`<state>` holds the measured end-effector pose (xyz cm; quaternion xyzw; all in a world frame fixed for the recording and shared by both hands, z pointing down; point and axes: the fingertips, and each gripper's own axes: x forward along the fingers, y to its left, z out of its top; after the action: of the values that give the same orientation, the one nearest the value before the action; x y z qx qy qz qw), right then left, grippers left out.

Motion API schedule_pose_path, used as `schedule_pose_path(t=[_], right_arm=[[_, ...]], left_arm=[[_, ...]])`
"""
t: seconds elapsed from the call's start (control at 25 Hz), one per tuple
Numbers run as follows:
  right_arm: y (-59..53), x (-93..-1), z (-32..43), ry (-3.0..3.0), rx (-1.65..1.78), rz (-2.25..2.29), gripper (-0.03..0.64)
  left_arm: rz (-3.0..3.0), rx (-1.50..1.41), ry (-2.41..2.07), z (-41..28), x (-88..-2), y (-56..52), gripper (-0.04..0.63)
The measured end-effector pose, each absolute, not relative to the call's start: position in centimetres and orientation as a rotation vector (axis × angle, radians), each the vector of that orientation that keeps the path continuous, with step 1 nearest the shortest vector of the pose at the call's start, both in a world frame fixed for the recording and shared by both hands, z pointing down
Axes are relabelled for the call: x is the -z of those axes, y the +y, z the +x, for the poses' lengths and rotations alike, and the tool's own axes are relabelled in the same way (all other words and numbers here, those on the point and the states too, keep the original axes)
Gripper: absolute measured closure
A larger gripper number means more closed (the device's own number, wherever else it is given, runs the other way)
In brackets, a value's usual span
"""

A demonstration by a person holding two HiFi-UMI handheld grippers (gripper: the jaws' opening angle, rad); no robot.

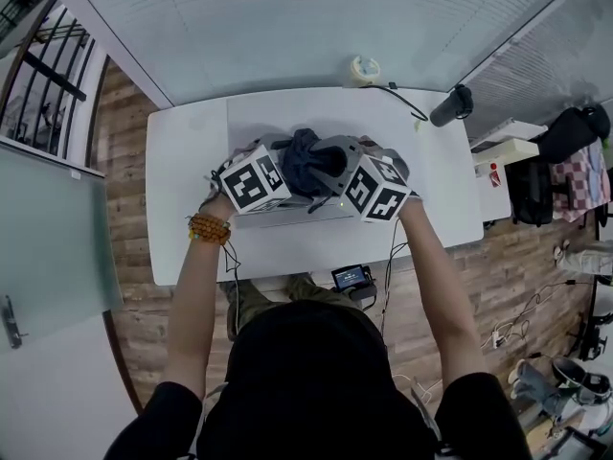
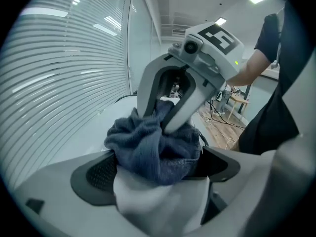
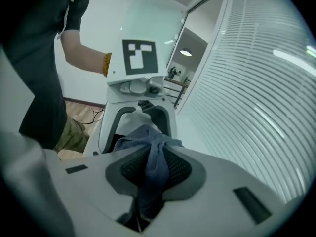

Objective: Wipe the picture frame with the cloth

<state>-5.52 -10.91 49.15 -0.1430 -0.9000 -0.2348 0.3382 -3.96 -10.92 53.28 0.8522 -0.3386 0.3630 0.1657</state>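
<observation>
Wiping step: press cloth (image 2: pixel 148 142) flat along picture frame (image 2: pixel 158 206).
Right claw (image 3: pixel 155 169): clamped on cloth; pinch firmly.
Left claw (image 2: pixel 158 174): gripping picture frame; steady it.

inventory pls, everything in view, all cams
table: 1, white, centre, in front of the person
cloth: 1, dark blue, bunched between the two grippers
picture frame: 1, white, in the left gripper's jaws, under the cloth
roll: 1, pale, far table edge, likely tape
cylinder: 1, black, cabled, table's far right corner
device: 1, black with a lit screen, below the near table edge
bracelet: 1, orange beads, on the left wrist
left gripper: 1, white-grey, shut on the picture frame
right gripper: 1, white-grey, shut on the cloth
</observation>
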Motion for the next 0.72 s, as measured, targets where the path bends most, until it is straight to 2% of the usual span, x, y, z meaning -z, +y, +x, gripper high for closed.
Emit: schedule_pose_path(t=[0.16,0.28,0.44,0.72], right_arm=[[-16.5,-47.2,-1.4,-2.332,0.553,-0.220,0.558],[-18.6,-49.4,1.1,-2.188,0.529,-0.218,0.558],[-18.3,-50.6,1.0,-2.139,0.587,-0.187,0.541],[-17.7,-50.8,1.4,-2.208,0.497,-0.076,0.563]], left_arm=[[2.431,-1.038,-0.957,-3.8,-53.4,-10.9,0.046],[2.431,-1.038,-0.956,-3.9,-53.3,-10.9,0.046],[2.416,-1.041,-0.959,-4.1,-53.3,-10.8,0.046],[2.392,-1.047,-0.954,-4.2,-53.6,-10.8,0.046]])
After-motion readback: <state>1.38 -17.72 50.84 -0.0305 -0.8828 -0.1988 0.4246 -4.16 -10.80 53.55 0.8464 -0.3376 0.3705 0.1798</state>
